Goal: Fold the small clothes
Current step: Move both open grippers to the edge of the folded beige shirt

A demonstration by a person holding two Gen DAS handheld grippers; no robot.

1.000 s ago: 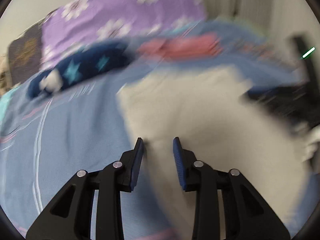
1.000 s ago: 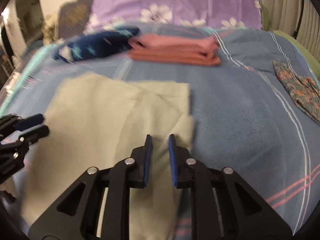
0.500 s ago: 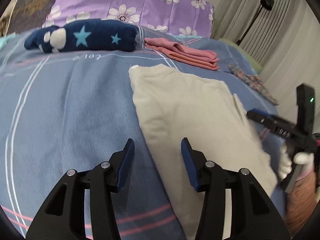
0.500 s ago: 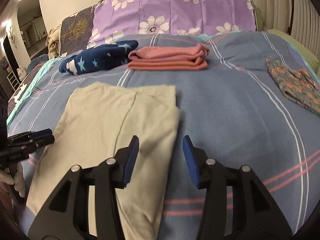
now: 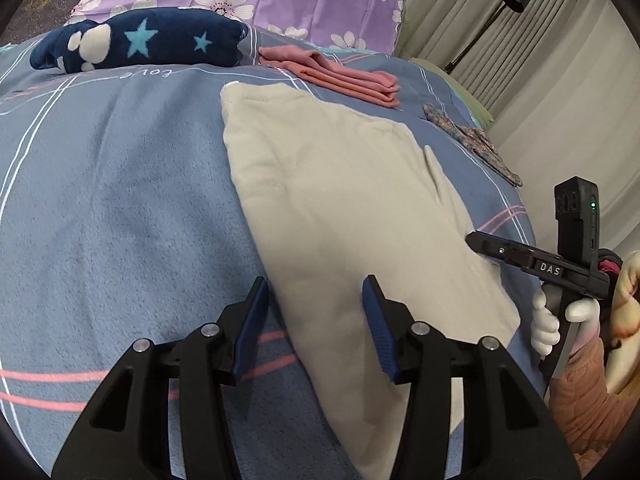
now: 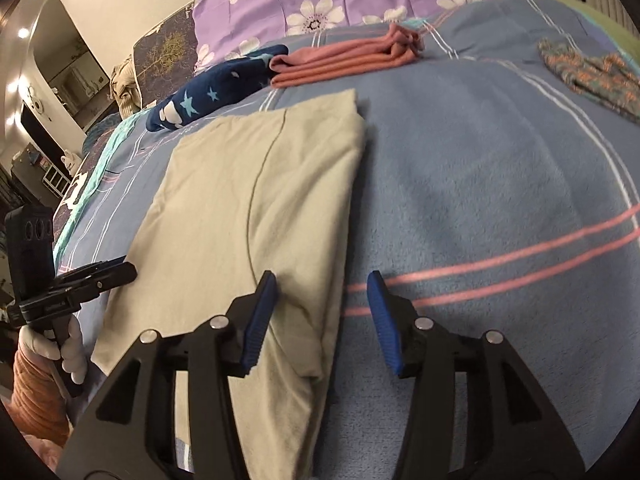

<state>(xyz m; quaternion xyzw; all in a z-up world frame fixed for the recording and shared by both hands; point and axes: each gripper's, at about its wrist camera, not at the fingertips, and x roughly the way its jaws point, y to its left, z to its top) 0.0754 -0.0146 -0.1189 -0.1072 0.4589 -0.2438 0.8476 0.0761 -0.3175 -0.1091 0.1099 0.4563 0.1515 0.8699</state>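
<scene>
- Beige garment [image 5: 344, 208] lies flat on the blue blanket [image 5: 120, 208], folded lengthwise into a long strip that runs from 6 toward 12 o'clock in both wrist views.
- My right gripper [image 6: 322, 316] was nearly closed over the strip's near right corner 1 second ago; now its jaws stand about half open with nothing pinched, and the right-hand fold edge lies loose between them at 6 o'clock.
- My left gripper [image 5: 314, 322] is about as wide as it was, half open and empty, straddling the strip's left edge near the bottom end.
- Both views are sharp now where the left one was smeared before, and each gripper has slid sideways toward its own edge of the strip.
- I read that as the lengthwise fold being released and finished; my guess for the next step is a cross fold, lifting the near end toward 12 o'clock.
- Pink folded piece [image 6: 348, 58] and navy star piece [image 5: 140, 42] sit at 12 o'clock, apparently done; a floral piece [image 6: 592, 74] waits at 2 o'clock.
</scene>
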